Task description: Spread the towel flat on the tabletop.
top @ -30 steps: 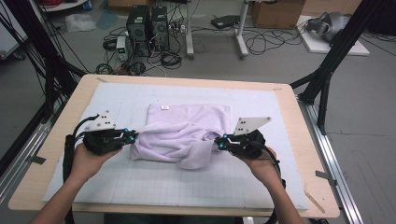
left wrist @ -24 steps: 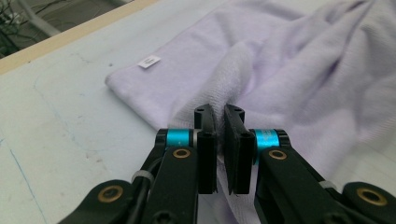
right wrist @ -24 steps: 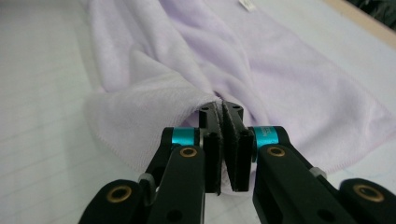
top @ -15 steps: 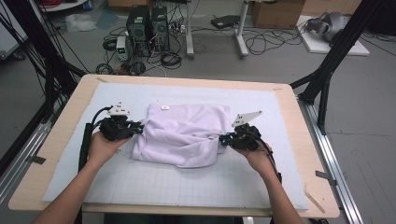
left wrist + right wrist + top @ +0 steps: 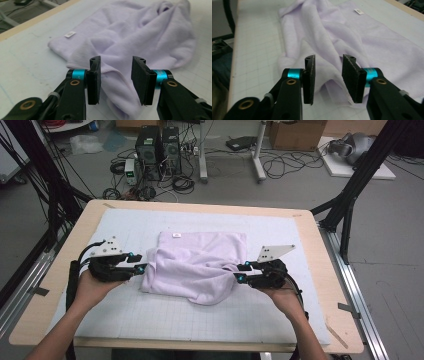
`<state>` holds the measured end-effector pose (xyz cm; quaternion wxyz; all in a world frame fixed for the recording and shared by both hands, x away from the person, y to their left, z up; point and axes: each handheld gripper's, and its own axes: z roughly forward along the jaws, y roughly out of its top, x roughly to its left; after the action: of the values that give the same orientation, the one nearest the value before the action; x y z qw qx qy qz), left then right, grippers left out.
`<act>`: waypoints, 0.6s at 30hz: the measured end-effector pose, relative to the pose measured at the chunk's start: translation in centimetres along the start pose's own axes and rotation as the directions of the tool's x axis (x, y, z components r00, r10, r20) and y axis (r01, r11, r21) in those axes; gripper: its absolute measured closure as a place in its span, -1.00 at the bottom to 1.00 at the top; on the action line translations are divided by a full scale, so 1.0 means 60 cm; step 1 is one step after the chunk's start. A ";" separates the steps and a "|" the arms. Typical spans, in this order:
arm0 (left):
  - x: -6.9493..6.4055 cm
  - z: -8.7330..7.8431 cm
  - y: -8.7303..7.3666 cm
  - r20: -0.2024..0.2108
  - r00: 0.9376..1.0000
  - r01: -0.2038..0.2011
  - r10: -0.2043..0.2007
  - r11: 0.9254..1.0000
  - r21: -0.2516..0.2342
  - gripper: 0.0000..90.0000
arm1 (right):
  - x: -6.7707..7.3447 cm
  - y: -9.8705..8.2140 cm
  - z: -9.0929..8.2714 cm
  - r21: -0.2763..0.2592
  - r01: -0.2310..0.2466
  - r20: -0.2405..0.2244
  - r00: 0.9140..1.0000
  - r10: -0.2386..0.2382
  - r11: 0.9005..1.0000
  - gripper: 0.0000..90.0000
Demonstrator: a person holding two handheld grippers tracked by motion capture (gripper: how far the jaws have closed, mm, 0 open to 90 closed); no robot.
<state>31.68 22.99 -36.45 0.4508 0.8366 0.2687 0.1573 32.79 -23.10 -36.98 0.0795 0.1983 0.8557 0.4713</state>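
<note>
Roughly folded, not yet neat — lilac towel (image 5: pixel 197 265) lies mid-surface.
Left tool (image 5: pixel 141 263) and right tool (image 5: pixel 239 273) have just been opening, jaws spread at the left and right edges, pinching nothing — smoothing and further folding remain.

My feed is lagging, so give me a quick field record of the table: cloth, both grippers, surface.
cloth: lilac towel, loosely folded and rumpled, small white tag near its far left corner
left gripper: at the towel's left edge, jaws just opened, pads apart with a fold of towel between them, not pressing
right gripper: at the towel's right edge, jaws just opened, pads apart around the edge, not pressing
surface: white grid mat on a wooden table
towel state: lying on the mat, released
</note>
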 end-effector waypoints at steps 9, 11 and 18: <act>-0.028 0.035 -0.043 0.112 0.993 -0.034 0.029 0.999 0.036 0.24 | 0.017 -0.002 0.007 -0.012 0.033 -0.046 0.998 -0.034 0.999 0.21; -0.035 0.044 -0.052 0.134 0.990 -0.042 0.036 0.998 0.047 0.24 | 0.019 -0.009 0.017 0.003 0.033 -0.056 0.998 -0.032 0.999 0.20; -0.039 0.084 -0.072 0.167 0.984 -0.088 0.063 0.985 0.151 0.26 | 0.021 -0.042 0.071 0.094 0.022 -0.080 0.997 -0.014 0.995 0.21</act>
<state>31.00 20.14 -42.86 0.3973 0.8891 0.2109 0.0844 32.36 -20.49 -41.31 0.0400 0.1753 0.8814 0.4368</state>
